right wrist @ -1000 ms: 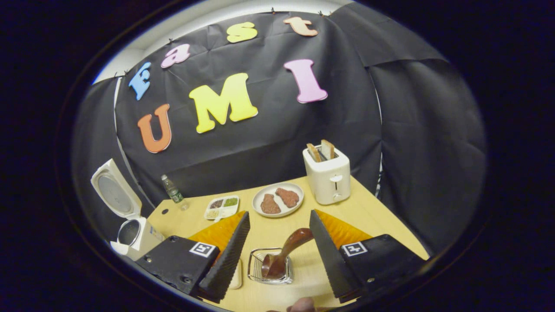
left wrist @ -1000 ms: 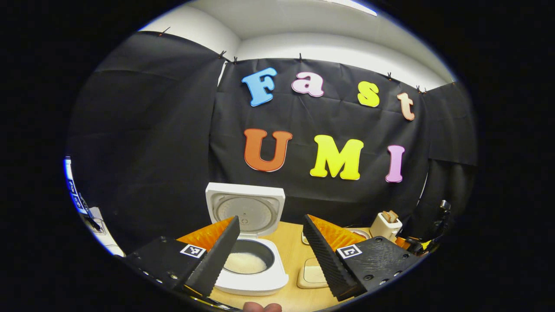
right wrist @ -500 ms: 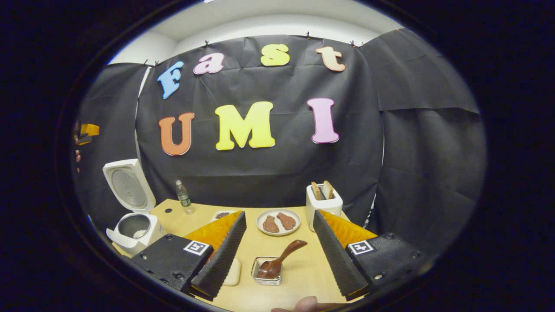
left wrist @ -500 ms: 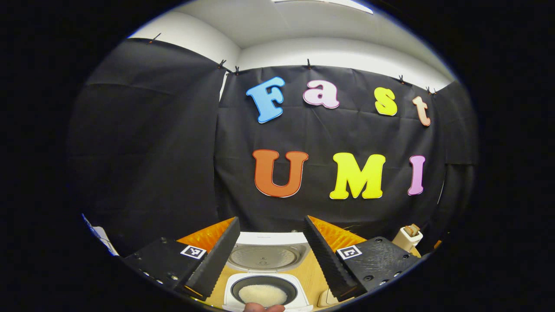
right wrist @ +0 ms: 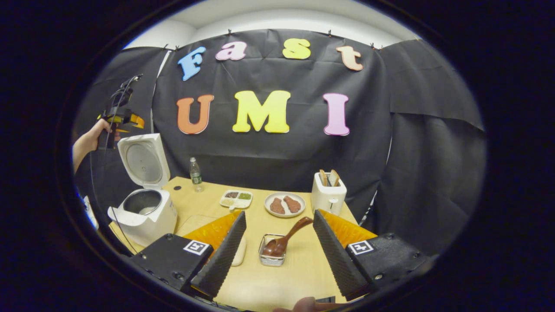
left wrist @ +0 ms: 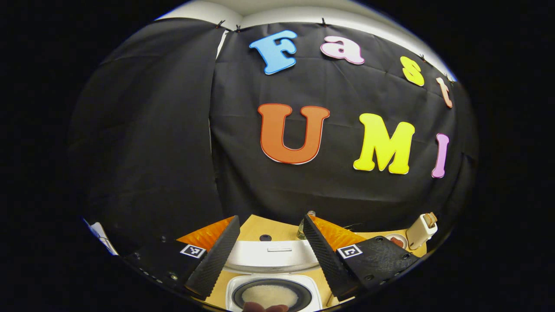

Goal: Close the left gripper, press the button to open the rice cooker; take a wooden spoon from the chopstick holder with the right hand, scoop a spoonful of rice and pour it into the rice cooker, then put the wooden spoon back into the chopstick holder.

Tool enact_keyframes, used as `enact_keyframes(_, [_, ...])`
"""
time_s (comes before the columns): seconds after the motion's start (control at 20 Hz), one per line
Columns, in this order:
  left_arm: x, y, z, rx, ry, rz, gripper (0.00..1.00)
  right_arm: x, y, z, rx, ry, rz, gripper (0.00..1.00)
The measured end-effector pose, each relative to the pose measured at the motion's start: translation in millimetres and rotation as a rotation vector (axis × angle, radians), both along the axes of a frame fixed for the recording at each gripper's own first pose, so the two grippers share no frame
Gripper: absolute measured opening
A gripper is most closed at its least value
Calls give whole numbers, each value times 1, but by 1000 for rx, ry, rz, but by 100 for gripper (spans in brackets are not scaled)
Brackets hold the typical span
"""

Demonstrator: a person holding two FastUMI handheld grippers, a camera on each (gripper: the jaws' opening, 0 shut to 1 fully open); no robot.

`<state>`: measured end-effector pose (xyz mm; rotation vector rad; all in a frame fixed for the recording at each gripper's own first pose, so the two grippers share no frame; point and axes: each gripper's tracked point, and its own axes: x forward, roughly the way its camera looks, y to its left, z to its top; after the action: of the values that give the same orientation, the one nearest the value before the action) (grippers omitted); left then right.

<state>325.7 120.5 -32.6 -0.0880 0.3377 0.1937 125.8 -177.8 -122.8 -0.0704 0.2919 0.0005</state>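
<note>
On the table (right wrist: 269, 277), one wooden spoon (right wrist: 284, 240), one rice cooker (right wrist: 145, 208); both tools released

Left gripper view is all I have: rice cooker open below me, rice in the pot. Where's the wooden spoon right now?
Observer: The wooden spoon sits in the chopstick holder on the table, handle leaning up to the right. Nothing grips it.
Operator: Is the right hand-held gripper open?
Observer: Yes, the right hand-held gripper is open, its fingers on either side of the holder in the picture, well apart from it.
Operator: What's beyond the holder?
Observer: A plate with two brown pieces, and a toaster to its right.
</note>
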Motion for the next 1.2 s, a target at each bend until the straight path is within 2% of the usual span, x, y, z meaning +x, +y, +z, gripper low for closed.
enact_keyframes(0.2, [5, -5, -18, -27, 72, -27, 94, 2, 0, -1, 13, 7, -15, 100])
enact_keyframes(0.45, [-7, -7, -25, 29, 133, -46, 97, 10, 7, 0, 61, 8, -18, 100])
enact_keyframes(0.85, [-94, -34, -52, -18, 218, -77, 97, 4, 37, -18, 111, 52, 50, 99])
enact_keyframes(1.2, [-174, -68, -137, -87, 387, -92, 96, -8, 60, -31, 110, 80, 110, 100])
